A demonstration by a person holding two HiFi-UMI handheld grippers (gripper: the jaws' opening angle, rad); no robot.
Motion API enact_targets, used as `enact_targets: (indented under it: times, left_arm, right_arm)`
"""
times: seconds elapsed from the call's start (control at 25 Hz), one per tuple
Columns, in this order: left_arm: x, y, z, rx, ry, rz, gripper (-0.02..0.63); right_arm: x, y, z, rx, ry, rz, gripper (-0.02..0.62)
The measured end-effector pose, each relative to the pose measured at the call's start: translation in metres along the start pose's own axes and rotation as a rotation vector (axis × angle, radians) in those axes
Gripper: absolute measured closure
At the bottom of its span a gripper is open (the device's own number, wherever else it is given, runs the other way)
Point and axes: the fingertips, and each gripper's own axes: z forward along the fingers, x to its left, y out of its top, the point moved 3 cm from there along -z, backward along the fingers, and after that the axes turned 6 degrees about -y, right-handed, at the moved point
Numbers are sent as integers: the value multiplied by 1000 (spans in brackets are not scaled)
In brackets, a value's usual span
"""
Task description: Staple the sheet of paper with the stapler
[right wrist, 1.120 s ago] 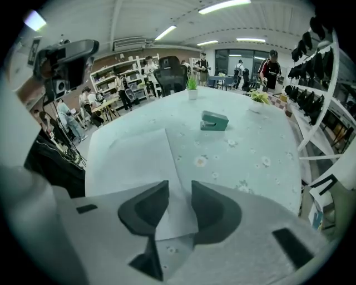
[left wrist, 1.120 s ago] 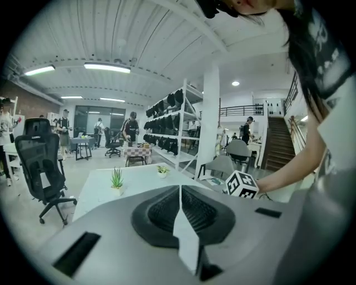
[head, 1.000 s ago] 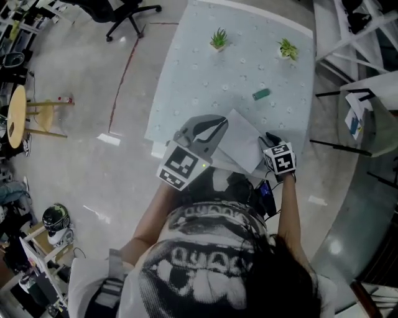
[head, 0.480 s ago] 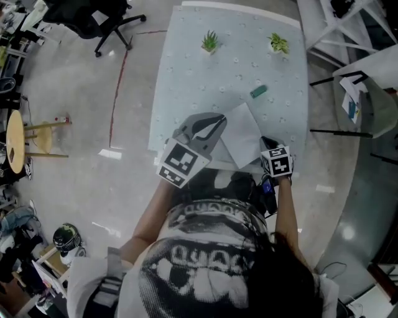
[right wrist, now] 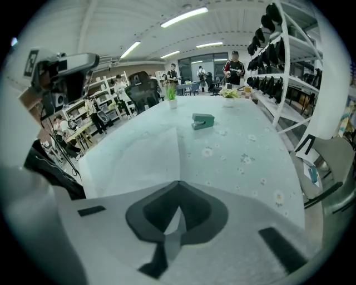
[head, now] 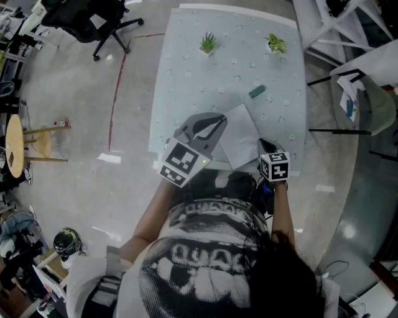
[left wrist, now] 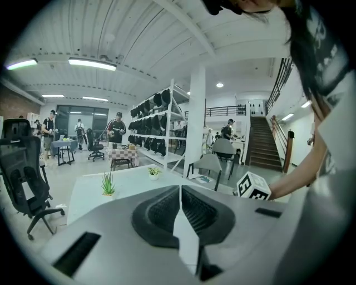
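A white sheet of paper (head: 239, 135) lies at the near end of the flowered table (head: 186, 81). My left gripper (head: 219, 119) is shut on its left edge. In the left gripper view the sheet (left wrist: 186, 236) shows edge-on between the left gripper's (left wrist: 179, 186) closed jaws. My right gripper (head: 261, 141) is at the sheet's near right corner. Its jaws are closing, and in the right gripper view the right gripper (right wrist: 178, 182) pinches the sheet (right wrist: 139, 156). The green stapler (head: 257, 92) (right wrist: 203, 121) sits farther out on the table, touched by neither gripper.
Two small potted plants (head: 208, 43) (head: 275, 43) stand at the table's far end. A black office chair (head: 93, 18) is on the floor at the far left. A grey chair (head: 373, 118) and white racks stand to the right. A round stool (head: 15, 146) is at left.
The right gripper has shifted slightly left, closer in at the sheet's near right corner. The left gripper has kept its hold on the sheet without moving.
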Motion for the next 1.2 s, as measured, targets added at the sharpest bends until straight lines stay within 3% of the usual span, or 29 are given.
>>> enact_targets:
  times: [0.16, 0.56, 1.04, 1.2]
  left_arm:
    - [-4, 1, 4, -1, -5, 5, 594]
    - [-2, 3, 6, -4, 4, 11, 594]
    - [6, 2, 4, -7, 13, 7, 594]
    - [8, 1, 2, -5, 13, 5, 594]
  right_arm:
    - [-2, 2, 0, -25, 24, 71, 589]
    - [-15, 10, 17, -10, 77, 460, 589]
    - [-7, 13, 19, -1, 127, 517, 589]
    - [-9, 15, 21, -9, 115, 585, 589]
